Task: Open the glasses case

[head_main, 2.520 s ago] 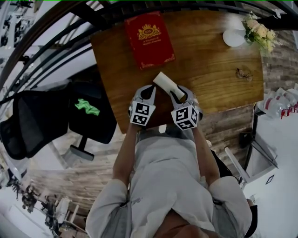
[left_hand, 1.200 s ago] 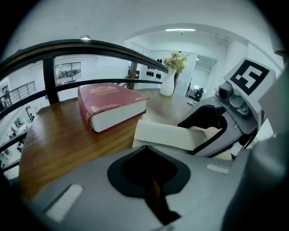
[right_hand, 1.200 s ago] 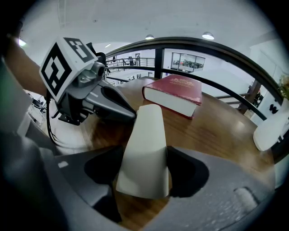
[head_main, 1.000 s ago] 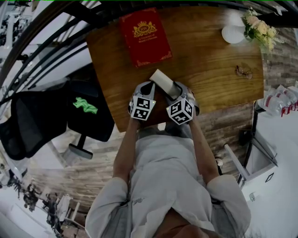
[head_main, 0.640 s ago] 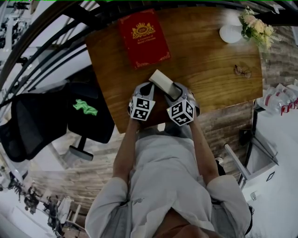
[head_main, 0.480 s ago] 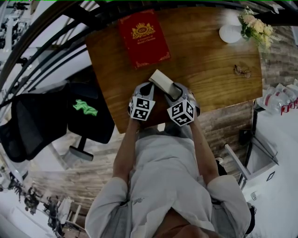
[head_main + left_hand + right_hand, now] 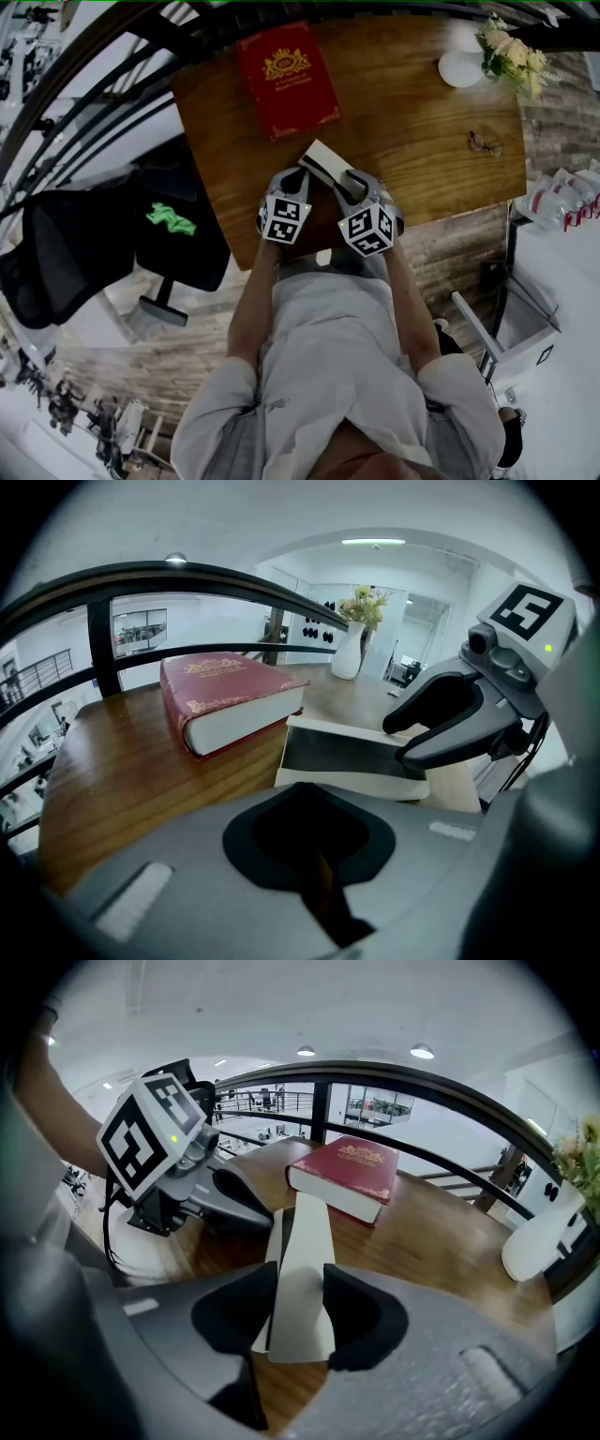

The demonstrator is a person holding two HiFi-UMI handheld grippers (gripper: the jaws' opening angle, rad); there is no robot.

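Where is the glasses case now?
In the head view the glasses case lies between the red book and the person, its near end between the jaws of the right gripper, which have just been closing.

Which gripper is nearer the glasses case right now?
Right. The right gripper has just been closing its jaws on the glasses case, gripping its sides. The left gripper, jaws together, sits close beside the case's left edge.

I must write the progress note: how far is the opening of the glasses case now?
Done: the glasses case looks slightly ajar, a dark gap shows under its lid. In hand: the right gripper, jaws just closing, pinches that lid; the left gripper, shut, waits beside the case. Remaining: lifting the lid fully open.
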